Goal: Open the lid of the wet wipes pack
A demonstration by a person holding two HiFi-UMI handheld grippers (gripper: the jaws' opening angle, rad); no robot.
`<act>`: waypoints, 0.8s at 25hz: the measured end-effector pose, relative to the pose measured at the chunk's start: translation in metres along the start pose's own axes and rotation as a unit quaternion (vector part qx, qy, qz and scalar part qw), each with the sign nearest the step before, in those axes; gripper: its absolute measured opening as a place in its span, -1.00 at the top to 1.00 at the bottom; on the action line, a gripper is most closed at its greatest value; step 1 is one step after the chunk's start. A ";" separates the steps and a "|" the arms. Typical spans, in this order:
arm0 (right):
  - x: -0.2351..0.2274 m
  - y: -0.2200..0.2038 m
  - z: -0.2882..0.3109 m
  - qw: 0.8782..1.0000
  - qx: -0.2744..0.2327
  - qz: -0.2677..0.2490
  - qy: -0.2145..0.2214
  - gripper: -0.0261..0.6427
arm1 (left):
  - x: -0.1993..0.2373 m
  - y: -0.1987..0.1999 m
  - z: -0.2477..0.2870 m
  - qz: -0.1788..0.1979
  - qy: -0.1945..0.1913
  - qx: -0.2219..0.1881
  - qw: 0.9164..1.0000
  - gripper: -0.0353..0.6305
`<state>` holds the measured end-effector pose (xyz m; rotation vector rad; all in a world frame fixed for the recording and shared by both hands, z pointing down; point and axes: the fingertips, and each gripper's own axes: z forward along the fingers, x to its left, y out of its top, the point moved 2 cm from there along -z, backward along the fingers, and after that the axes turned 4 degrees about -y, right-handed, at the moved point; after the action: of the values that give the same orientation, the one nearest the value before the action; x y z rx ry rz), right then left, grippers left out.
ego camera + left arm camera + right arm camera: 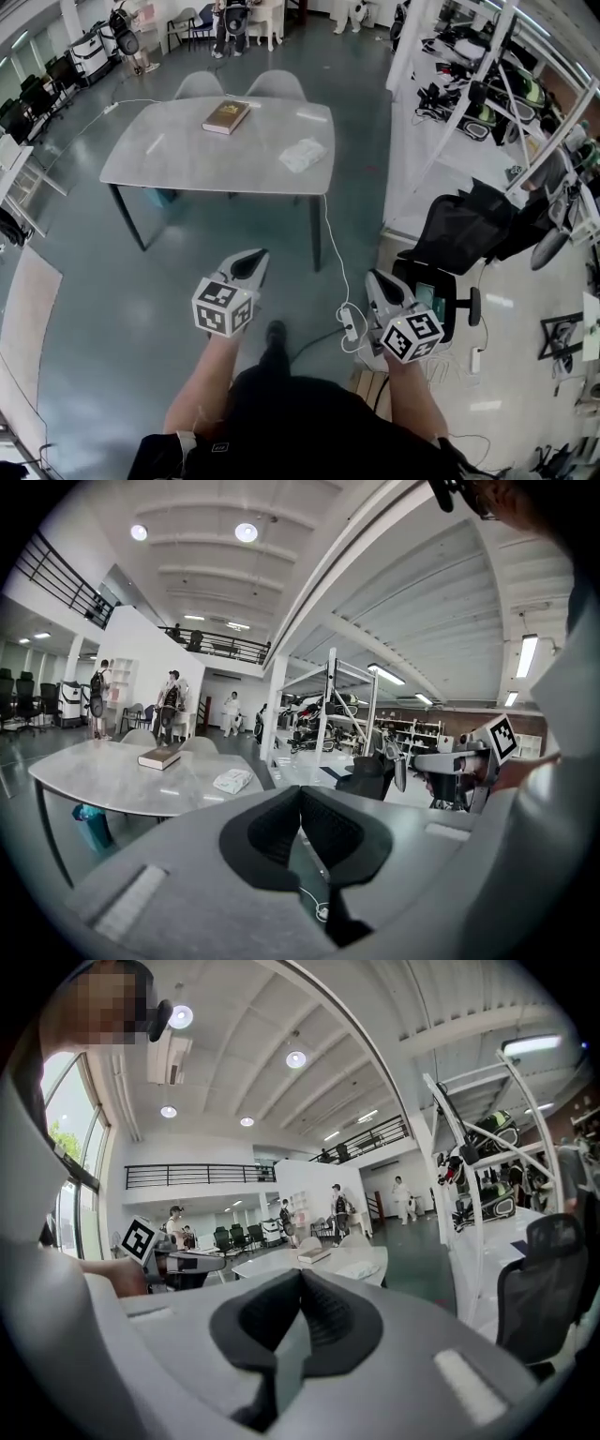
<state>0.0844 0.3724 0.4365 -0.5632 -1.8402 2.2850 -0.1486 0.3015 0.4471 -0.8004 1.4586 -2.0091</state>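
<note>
Task judged not yet begun: you hold your left gripper [253, 261] and right gripper [376, 280] with fingers clenched on nothing, well apart from the soft white wet wipes pack [303, 155] on the grey rounded tabletop [178, 155], approach and lid-opening all ahead.

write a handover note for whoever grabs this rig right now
Left gripper: fingers shut, empty.
Right gripper: fingers shut, empty.
Both are held low in front of the person, well short of the table.
Wipes pack lies on the table's right part; a book sits near the far edge. The pack is too small in view to tell if it is open.
Done: nothing, pack not touched.
Left: walk up to the table, steady the pack, open its lid.
</note>
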 end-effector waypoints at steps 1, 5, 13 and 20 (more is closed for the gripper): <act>-0.003 0.002 0.013 1.000 0.004 0.002 -0.001 0.92 | 0.010 0.004 0.009 -0.001 -0.002 0.001 1.000 0.86; -0.013 0.007 0.066 1.000 0.020 0.004 0.002 0.92 | 0.051 0.017 0.047 -0.005 -0.014 0.003 1.000 0.86; -0.027 0.031 0.151 0.999 0.045 0.012 -0.022 0.92 | 0.123 0.049 0.094 -0.011 -0.043 -0.002 0.999 0.86; -0.026 0.034 0.202 0.998 0.054 0.008 -0.032 0.92 | 0.168 0.047 0.113 -0.025 -0.054 -0.001 0.998 0.86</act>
<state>0.0349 0.1721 0.4444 -0.4955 -1.7332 2.4218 -0.1784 0.0958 0.4561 -0.9401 1.3933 -1.9693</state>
